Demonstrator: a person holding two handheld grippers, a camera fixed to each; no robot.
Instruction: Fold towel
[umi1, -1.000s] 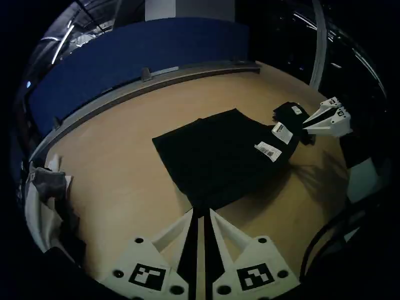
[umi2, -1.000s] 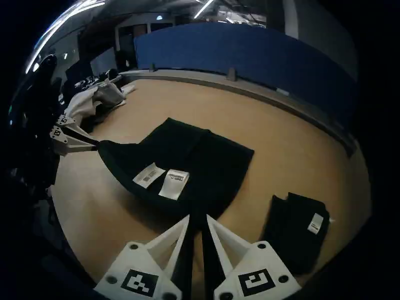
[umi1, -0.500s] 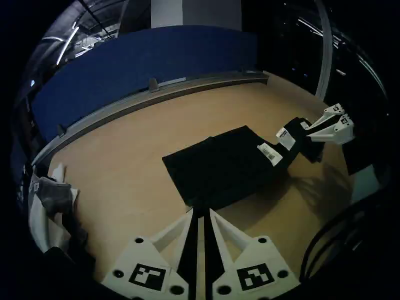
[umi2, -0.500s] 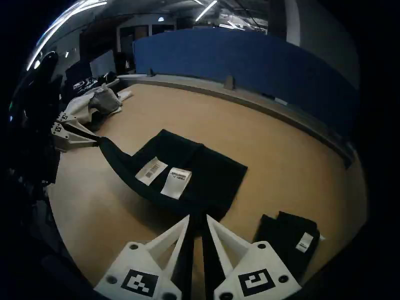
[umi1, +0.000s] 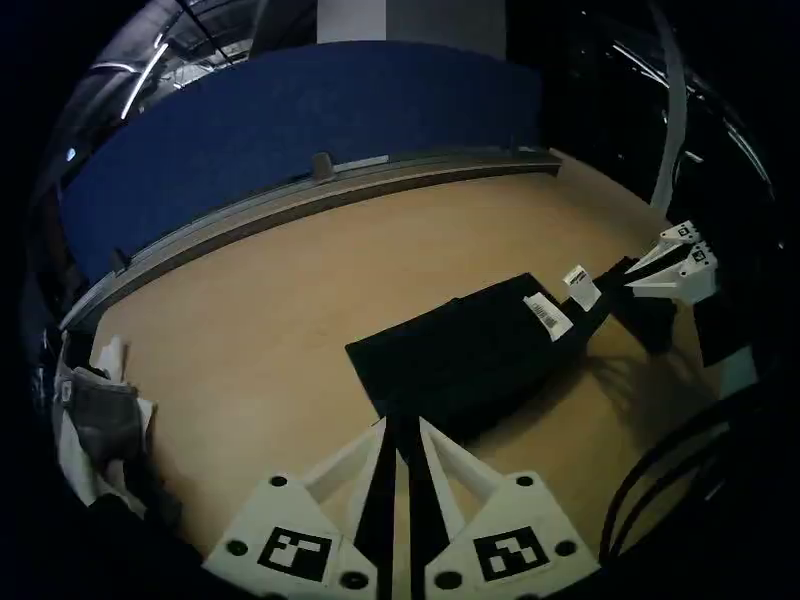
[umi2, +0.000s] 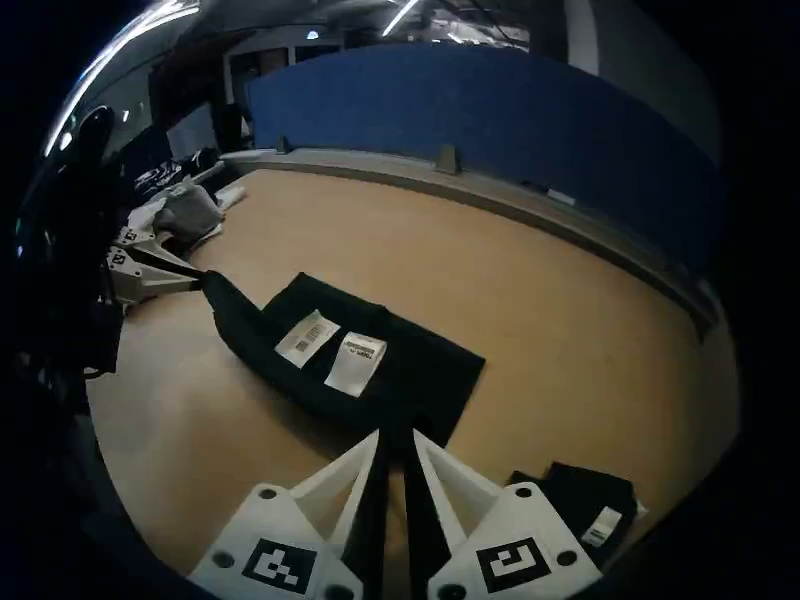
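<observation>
Tan wooden bench (umi1: 260, 300), backed by a raised rail (umi1: 300, 185) and a blue partition (umi1: 300, 110); lighting dim. Black towel (umi1: 460, 350) lies mid-bench, its far part flat on the wood and its near edge raised and sagging between the two tools. Left tongs (umi1: 403, 428): narrow, pinching one near corner of the towel. Right tongs (umi2: 400, 438): narrow, pinching the other near corner. Two white labels (umi2: 330, 350) face up on the lifted strip. Judgement: fold is mid-way; a crease line across the flat part suggests one fold is already in, and the held edge is not yet laid over the far edge. Left to do: carry the edge across, set it down square, release, possibly fold again. Room: bare bench from the towel's far edge to the rail, so the forward carry looks unobstructed. Heap of light cloth (umi1: 100, 420) sits at the left end, well apart. Folded dark cloth (umi2: 580, 505) lies near the right tongs by the bench's near edge; apart from the towel, but worth avoiding on release.
</observation>
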